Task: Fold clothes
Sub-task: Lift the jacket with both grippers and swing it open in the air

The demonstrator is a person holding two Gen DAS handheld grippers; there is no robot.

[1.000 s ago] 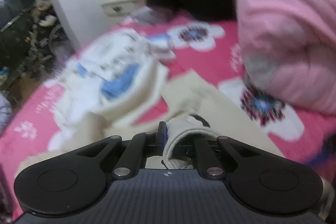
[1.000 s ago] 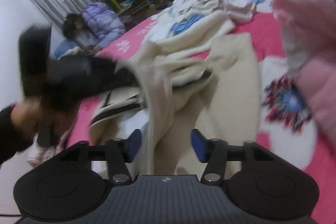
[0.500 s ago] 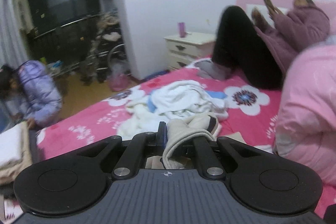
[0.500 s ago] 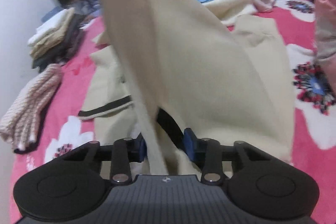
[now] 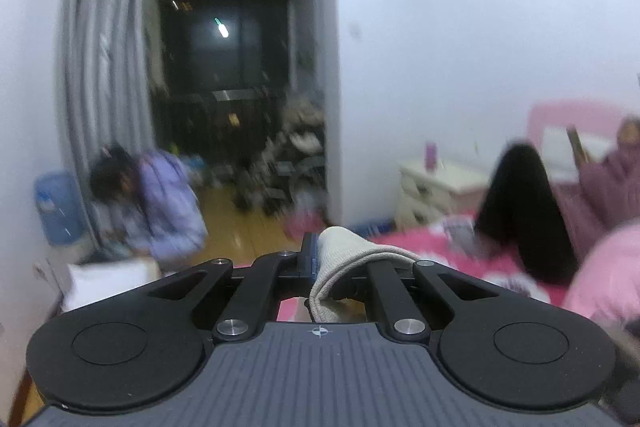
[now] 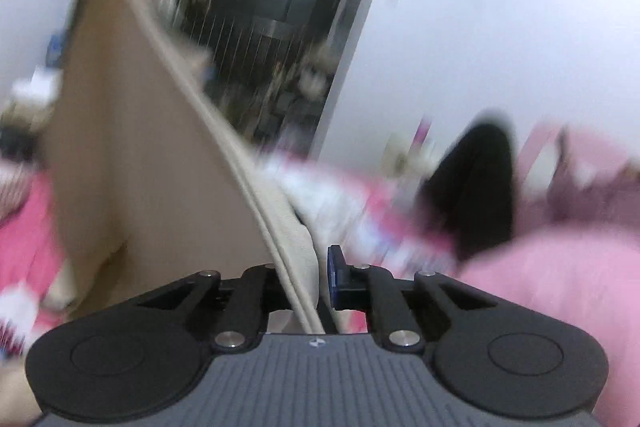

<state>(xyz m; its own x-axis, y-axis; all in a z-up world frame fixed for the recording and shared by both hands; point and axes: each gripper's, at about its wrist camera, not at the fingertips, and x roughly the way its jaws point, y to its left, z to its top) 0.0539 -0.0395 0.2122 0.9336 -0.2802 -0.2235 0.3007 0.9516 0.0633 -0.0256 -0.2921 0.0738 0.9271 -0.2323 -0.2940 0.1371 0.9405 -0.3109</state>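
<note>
Left gripper fingers clamped on beige garment hem, raised above the pink bed. Right gripper fingers just closed onto the same garment's edge.

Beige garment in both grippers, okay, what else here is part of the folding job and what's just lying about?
Part of the job:
- beige garment
- left gripper, shut on its ribbed edge
- right gripper, just closed on its seam
- white clothes pile

Lying about:
- nightstand
- pink quilt
- grey curtain
</note>
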